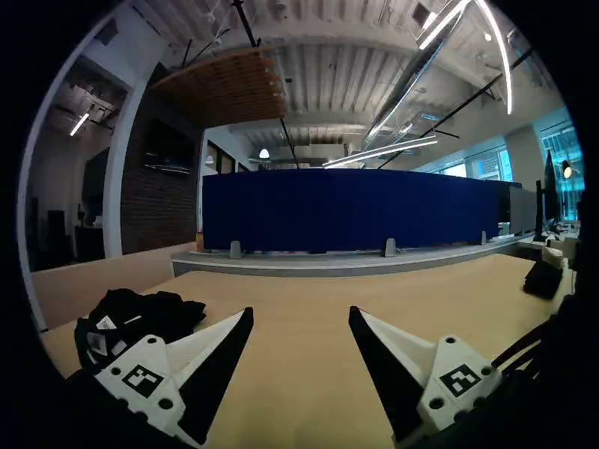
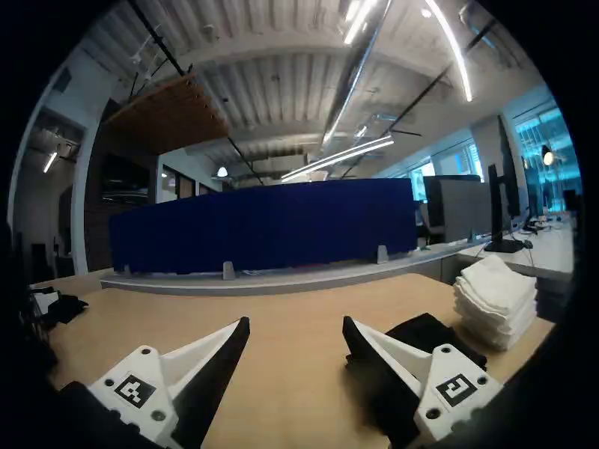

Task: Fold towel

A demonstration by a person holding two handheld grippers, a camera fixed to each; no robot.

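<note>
- The left gripper (image 1: 299,310) hangs low over the wooden bench (image 1: 299,389), fingers spread wide with nothing between them. The right gripper (image 2: 294,322) is spread and empty in the same way.
- At the near left, a crumpled black towel (image 1: 142,314) lies just beside the left gripper's left finger, untouched.
- Near the right gripper, a flat black cloth (image 2: 430,333) lies just behind its right finger. A stack of white folded towels (image 2: 498,299) sits beyond it, farther right.
- Risk: the towel is bunched and shows no clear corner. A pinch into the heap would probably catch several layers and lift a lump rather than an edge. A wide sweep on the right could topple the white stack.
- Hard to make out: the towel's near part is cut off behind the finger, and its folds read black on black. It cannot be told whether the small dark heap (image 2: 60,307) at the far left of the right gripper view is that same towel.
- A blue partition (image 1: 344,209) closes off the far edge.
</note>
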